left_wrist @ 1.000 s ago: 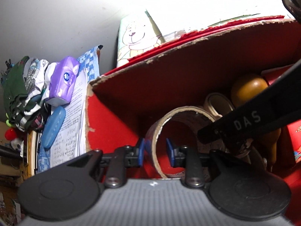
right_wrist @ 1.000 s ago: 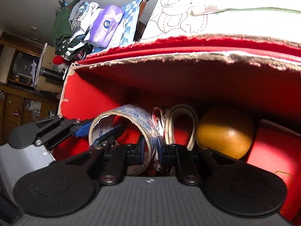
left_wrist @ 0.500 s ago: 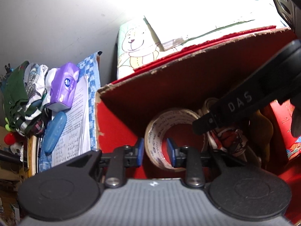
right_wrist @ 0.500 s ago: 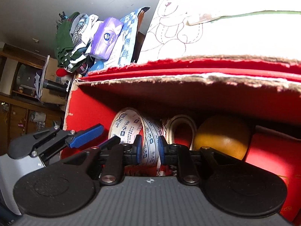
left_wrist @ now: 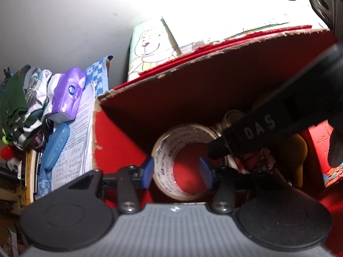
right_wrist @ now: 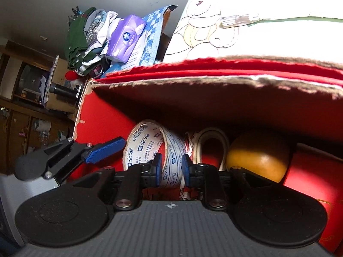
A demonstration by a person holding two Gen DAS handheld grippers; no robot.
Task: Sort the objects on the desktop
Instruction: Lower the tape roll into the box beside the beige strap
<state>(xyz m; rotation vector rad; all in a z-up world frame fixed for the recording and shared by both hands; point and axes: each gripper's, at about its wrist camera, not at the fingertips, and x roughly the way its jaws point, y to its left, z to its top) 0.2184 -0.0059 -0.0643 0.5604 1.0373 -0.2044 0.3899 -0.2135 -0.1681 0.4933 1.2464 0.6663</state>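
Released by the left gripper (left_wrist: 175,171) since a second ago, the tape roll (left_wrist: 184,160) is now standing on edge inside the red box (left_wrist: 120,141), with the left fingers (left_wrist: 148,171) spread wide on either side of it and no longer pinching its wall. On the right wrist view, the right gripper (right_wrist: 171,170) is pinching the band of the tape roll (right_wrist: 150,145) between its blue fingers (right_wrist: 158,169), closed on it. Just beside the roll, a white ring (right_wrist: 212,147) is leaning, and next to that a yellow-brown ball (right_wrist: 257,156) is resting against the box wall. Outside the box, a purple tissue pack (left_wrist: 68,94) and a blue case (left_wrist: 55,145) are lying on printed papers (left_wrist: 75,150), beside a bear-print sheet (left_wrist: 150,53).
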